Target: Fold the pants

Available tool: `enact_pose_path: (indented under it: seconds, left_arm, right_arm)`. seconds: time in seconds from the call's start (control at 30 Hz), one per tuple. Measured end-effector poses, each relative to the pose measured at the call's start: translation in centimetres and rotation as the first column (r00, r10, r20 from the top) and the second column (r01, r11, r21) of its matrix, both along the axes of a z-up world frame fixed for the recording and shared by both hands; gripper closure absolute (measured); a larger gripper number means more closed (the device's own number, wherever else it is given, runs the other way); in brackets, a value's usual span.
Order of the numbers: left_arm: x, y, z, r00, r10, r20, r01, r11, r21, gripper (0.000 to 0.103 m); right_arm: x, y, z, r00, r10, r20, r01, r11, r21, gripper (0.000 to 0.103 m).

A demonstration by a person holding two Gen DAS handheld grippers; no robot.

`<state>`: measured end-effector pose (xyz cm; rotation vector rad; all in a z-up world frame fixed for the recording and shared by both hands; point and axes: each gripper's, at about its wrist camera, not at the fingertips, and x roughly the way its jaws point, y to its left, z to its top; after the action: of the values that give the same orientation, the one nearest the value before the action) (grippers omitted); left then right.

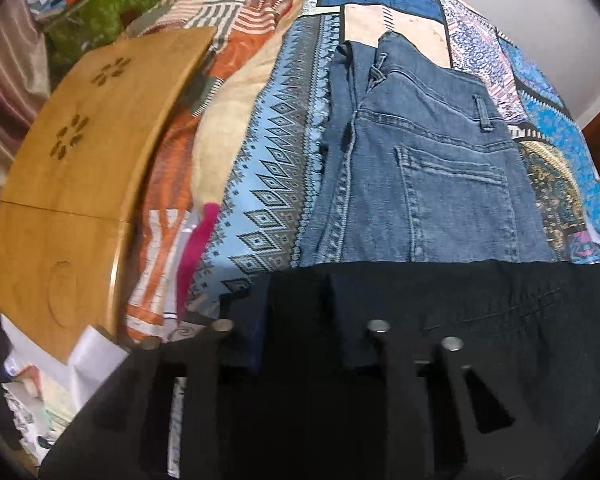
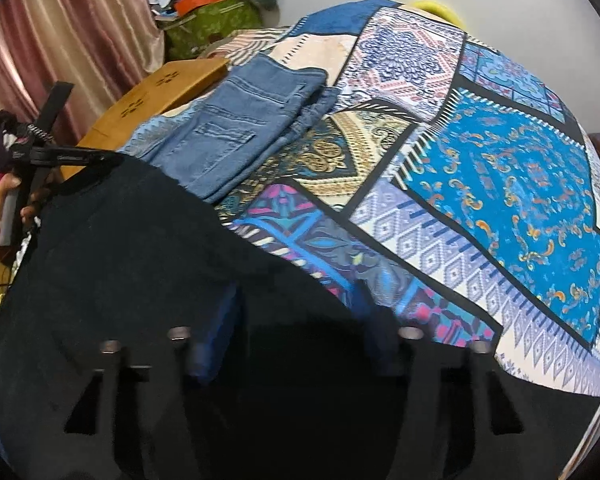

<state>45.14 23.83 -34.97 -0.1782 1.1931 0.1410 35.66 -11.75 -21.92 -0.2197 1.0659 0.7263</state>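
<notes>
Both grippers, left gripper (image 1: 300, 344) and right gripper (image 2: 296, 344), sit spread wide over the black pants (image 2: 140, 248), grip unclear, folded jeans (image 1: 420, 184) just beyond.

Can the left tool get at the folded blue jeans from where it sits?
Probably yes: the folded blue jeans lie straight ahead of the left tool, uncovered; only flat black pants lie between.
</notes>
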Motion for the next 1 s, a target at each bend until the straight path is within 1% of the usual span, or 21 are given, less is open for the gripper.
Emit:
enact_pose_path:
  seconds: [0.03,0.07,0.1,0.13,0.2,0.27,0.33,0.37,0.43,0.47,0.57,0.63,0.73,0.87,1.0]
  left_arm:
    - [-0.2,0.0,0.3,1.0,0.003,0.003,-0.003,1.0,0.0,0.083]
    - [-0.4,0.0,0.6,1.0,0.005,0.009,-0.005,1.0,0.002,0.086]
    - [-0.7,-0.3,1.2,1.0,0.003,0.022,-0.003,1.0,0.015,0.088]
    - [-1.0,-0.5,1.7,0.999,-0.002,0.032,0.001,1.0,0.028,0.089]
    - [-1.5,-1.1,2.9,0.998,-0.014,0.06,0.009,0.997,0.076,0.092]
    - [-2.4,-1.3,4.7,0.995,-0.021,0.1,0.009,0.993,0.119,0.093]
    - [-2.8,-1.0,6.6,0.989,-0.005,0.149,-0.017,0.99,0.142,0.093]
    - [-3.0,-0.8,7.9,0.983,0.004,0.182,-0.03,0.99,0.14,0.093]
    - [-3.1,-0.7,9.6,0.977,-0.01,0.211,-0.021,0.99,0.142,0.093]
    - [-3.3,-0.8,10.5,0.974,-0.018,0.224,-0.016,0.989,0.149,0.093]
    - [-4.3,-1.2,11.8,0.97,-0.047,0.24,0.007,0.986,0.166,0.093]
    - [-5.6,-1.5,12.4,0.965,-0.067,0.253,0.021,0.984,0.178,0.097]
    - [-8.2,-1.7,13.4,0.958,-0.083,0.276,0.035,0.984,0.172,0.097]
    - [-12.2,-1.9,14.7,0.946,-0.092,0.31,0.044,0.986,0.159,0.097]
    - [-16.5,-2.5,15.9,0.938,-0.114,0.328,0.056,0.982,0.18,0.097]
  right_arm:
    - [-0.2,0.1,0.1,1.0,0.002,0.002,-0.002,1.0,-0.005,0.079]
    - [-0.2,0.1,0.2,1.0,0.003,0.009,-0.003,1.0,-0.015,0.086]
    - [-0.4,0.1,0.3,1.0,0.0,0.017,0.0,1.0,-0.027,0.097]
    - [-0.6,0.1,0.4,1.0,-0.004,0.021,0.005,1.0,-0.031,0.097]
    - [-1.1,-0.3,0.7,0.999,-0.02,0.033,0.021,1.0,-0.017,0.098]
    - [-1.1,-0.6,1.5,0.996,-0.053,0.068,0.053,0.999,-0.008,0.099]
    - [-1.2,-1.0,3.0,0.988,-0.105,0.113,0.103,0.994,0.022,0.099]
    - [-1.1,-1.1,3.7,0.985,-0.119,0.128,0.116,0.993,0.034,0.099]
    - [-1.2,-1.1,5.0,0.975,-0.142,0.172,0.136,0.99,0.049,0.099]
    - [-1.3,-1.0,5.5,0.973,-0.145,0.181,0.138,0.989,0.051,0.099]
    - [-2.1,-1.1,6.9,0.967,-0.157,0.2,0.146,0.987,0.066,0.099]
    - [-3.2,-1.5,7.8,0.967,-0.162,0.197,0.148,0.985,0.085,0.099]
    - [-5.1,-1.8,8.7,0.968,-0.155,0.197,0.139,0.986,0.093,0.099]
    - [-8.6,-2.0,9.9,0.97,-0.138,0.202,0.119,0.988,0.102,0.099]
    - [-11.9,-2.3,10.8,0.972,-0.132,0.195,0.11,0.987,0.116,0.099]
